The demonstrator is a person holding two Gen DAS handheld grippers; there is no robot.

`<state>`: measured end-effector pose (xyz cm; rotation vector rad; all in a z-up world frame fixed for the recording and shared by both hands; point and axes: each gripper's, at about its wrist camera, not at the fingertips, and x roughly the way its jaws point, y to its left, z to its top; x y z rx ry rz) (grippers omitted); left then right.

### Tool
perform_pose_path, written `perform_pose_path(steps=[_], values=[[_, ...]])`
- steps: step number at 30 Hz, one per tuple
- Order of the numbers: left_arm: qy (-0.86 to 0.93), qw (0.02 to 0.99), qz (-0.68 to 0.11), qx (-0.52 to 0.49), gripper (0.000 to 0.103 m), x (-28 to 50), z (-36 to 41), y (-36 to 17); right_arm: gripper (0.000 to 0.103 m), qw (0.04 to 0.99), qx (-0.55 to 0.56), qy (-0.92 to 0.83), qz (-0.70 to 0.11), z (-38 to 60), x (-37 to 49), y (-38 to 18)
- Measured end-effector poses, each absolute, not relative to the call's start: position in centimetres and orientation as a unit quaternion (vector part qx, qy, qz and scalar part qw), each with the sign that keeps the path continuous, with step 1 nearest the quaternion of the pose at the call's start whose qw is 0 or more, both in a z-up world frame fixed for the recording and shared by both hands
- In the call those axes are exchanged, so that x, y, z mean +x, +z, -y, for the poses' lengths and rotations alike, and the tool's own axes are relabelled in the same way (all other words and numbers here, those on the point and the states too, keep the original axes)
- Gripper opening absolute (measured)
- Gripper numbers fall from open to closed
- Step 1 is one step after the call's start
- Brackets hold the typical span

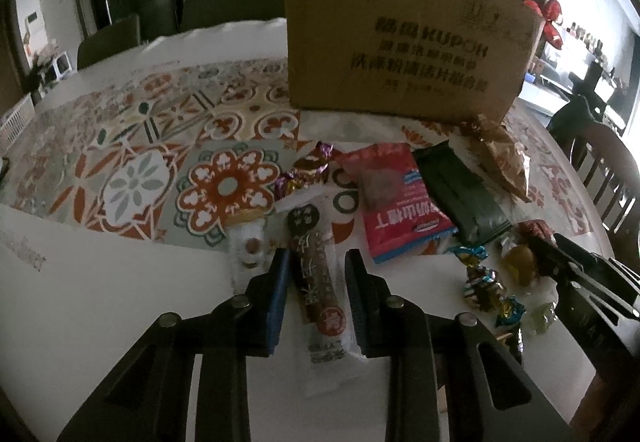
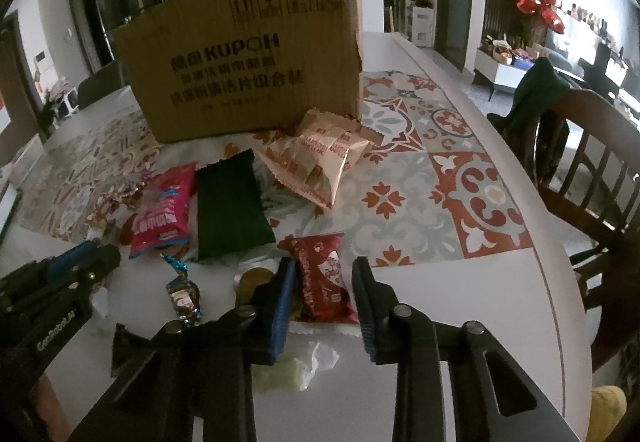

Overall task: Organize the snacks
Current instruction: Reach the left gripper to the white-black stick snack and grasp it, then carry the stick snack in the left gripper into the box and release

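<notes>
- straddling a long sausage-style stick snack (image 1: 320,290), the left gripper (image 1: 318,262) has its jaws parted, one finger on each side of the wrapper, neither clearly touching it; nothing is gripped yet.
- framing a red wrapped snack (image 2: 324,278), the right gripper (image 2: 323,270) is likewise spread, released, holding nothing; whether the blue pad touches the packet's edge cannot be told.
- near row on the white table (image 2: 460,302): foil-wrapped candies (image 1: 484,286), a small pale packet with nuts (image 1: 248,250) just left of the stick, crumpled pale wrappers (image 2: 296,370) under the right gripper.
- middle row: pink-red packet (image 1: 394,201), dark green packet (image 1: 460,189) beside it, cream biscuit bags (image 2: 320,161), purple candies (image 1: 312,161), all lying on the patterned mat (image 1: 160,145).
- far: cardboard box (image 1: 400,41), upright, its opening not visible; probably the destination, judged from the task.
- handling advice: close squarely across the stick's middle, low to the table, so the slippery film does not twist out; on the right, centre the flat packet before closing, avoiding the loose wrappers.
</notes>
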<state>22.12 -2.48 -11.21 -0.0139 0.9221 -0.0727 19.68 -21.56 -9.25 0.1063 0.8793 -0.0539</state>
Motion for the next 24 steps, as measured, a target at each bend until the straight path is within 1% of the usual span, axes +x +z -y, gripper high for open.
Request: perform_pose_path(steps=[4, 5, 11, 24], values=[[-0.039, 0.896, -0.443, -0.004, 0.024, 22.1, 2.5, -11.3, 0.025, 0.904, 0.046, -0.027, -0.425, 21.5, 19.7, -9.3], [-0.040, 0.896, -0.442, -0.005, 0.021, 22.0, 2.5, -11.4, 0.024, 0.904, 0.046, -0.027, -0.424, 21.5, 19.7, -9.2], [-0.054, 0.898, -0.436, -0.010, 0.021, 21.1, 2.7, -10.5, 0.023, 0.911, 0.043, -0.026, -0.410, 21.4, 19.1, -8.4], [-0.089, 0.918, -0.387, -0.007, 0.021, 17.8, 2.9, -5.1, 0.023, 0.929, 0.051, 0.005, -0.367, 20.1, 16.8, -3.8]])
